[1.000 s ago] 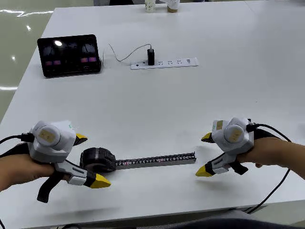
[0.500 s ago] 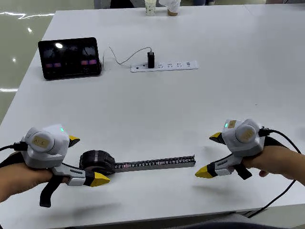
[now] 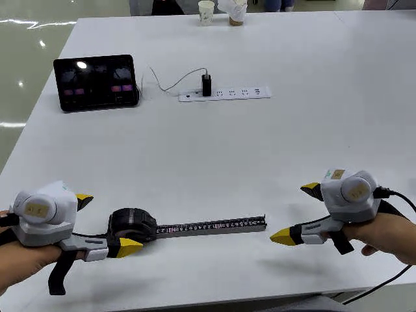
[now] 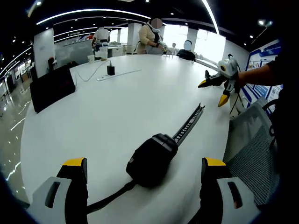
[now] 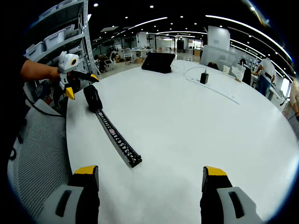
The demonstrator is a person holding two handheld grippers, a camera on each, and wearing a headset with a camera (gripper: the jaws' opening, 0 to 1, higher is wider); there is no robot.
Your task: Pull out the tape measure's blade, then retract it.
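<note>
A black tape measure case (image 3: 132,224) lies near the table's front left, with its blade (image 3: 211,227) drawn out to the right, flat on the white table (image 3: 247,149). My left gripper (image 3: 107,224) is open just left of the case, touching nothing. In the left gripper view the case (image 4: 152,158) sits just ahead of the open yellow-tipped jaws of the left gripper (image 4: 144,163). My right gripper (image 3: 296,213) is open and empty, a short way right of the blade's end hook (image 3: 264,223). The right gripper view has that hook (image 5: 134,161) ahead and left of the right gripper (image 5: 150,170).
A dark tablet (image 3: 96,81) stands at the back left. A white power strip (image 3: 224,93) with a black plug and cable lies behind the middle. Paper cups (image 3: 206,10) sit at the far edge. People stand beyond the table (image 4: 152,35).
The left gripper has drawn back left, off the case it was around. The right gripper has moved right, away from the blade's end. The blade's length looks unchanged.
</note>
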